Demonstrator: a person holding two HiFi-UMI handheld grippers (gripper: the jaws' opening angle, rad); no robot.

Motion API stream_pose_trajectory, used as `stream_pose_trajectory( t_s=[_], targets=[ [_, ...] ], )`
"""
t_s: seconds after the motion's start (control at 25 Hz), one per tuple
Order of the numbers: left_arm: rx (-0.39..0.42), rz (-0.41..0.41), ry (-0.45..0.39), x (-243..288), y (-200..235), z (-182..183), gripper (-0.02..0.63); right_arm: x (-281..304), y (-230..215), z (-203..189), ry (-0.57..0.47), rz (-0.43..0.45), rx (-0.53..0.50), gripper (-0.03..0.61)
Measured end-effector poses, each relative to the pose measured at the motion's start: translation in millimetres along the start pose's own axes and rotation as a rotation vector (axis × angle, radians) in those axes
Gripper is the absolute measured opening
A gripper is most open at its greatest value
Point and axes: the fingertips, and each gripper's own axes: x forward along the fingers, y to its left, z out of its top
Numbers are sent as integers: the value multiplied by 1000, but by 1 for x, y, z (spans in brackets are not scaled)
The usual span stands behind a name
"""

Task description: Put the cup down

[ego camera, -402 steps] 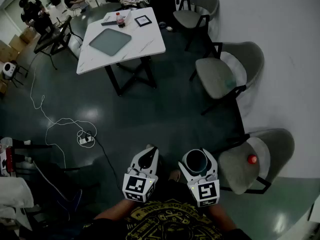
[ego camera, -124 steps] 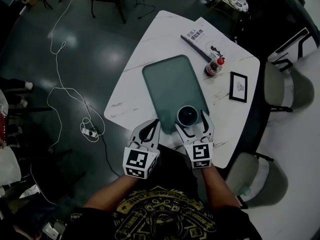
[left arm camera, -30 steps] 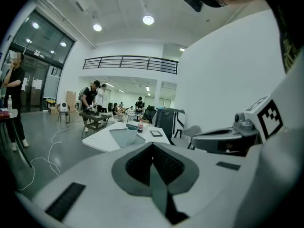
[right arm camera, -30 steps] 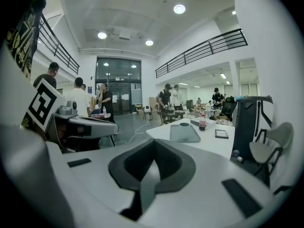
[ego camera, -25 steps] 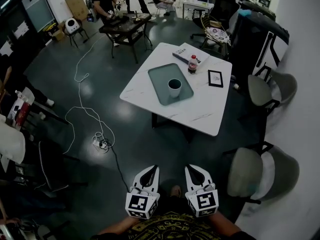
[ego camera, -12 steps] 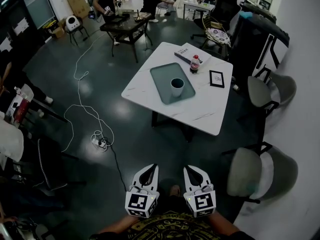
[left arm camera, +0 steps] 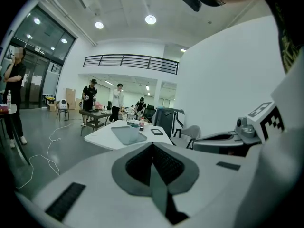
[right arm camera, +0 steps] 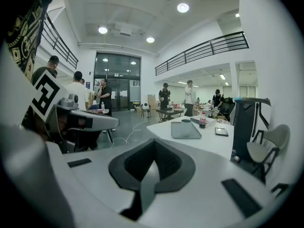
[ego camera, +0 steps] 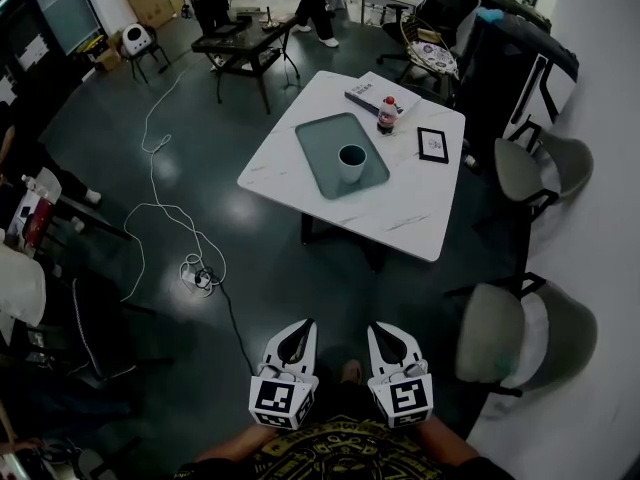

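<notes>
head view: cup (ego camera: 351,160) upright on tray (ego camera: 320,138); left gripper view, right gripper view: fingers (left arm camera: 160,193) pressed together, empty

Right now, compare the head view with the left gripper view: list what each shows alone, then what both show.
Head view only: the floor power strip, and the left gripper seen from above with its marker cube.
Left gripper view only: the ceiling lights, the balcony rail, and the left gripper's jaws head-on, shut with nothing between them.
Both: the table, the tray with the cup standing on it, and the right gripper.
</notes>
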Motion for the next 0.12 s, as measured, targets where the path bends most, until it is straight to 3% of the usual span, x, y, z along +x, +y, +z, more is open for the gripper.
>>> stream_pose_trajectory(
  t_s=[0.12],
  targets=[
    [0, -6, 1, 6, 2, 1, -9, 6, -5, -5, -2, -9, 6, 3]
  ],
)
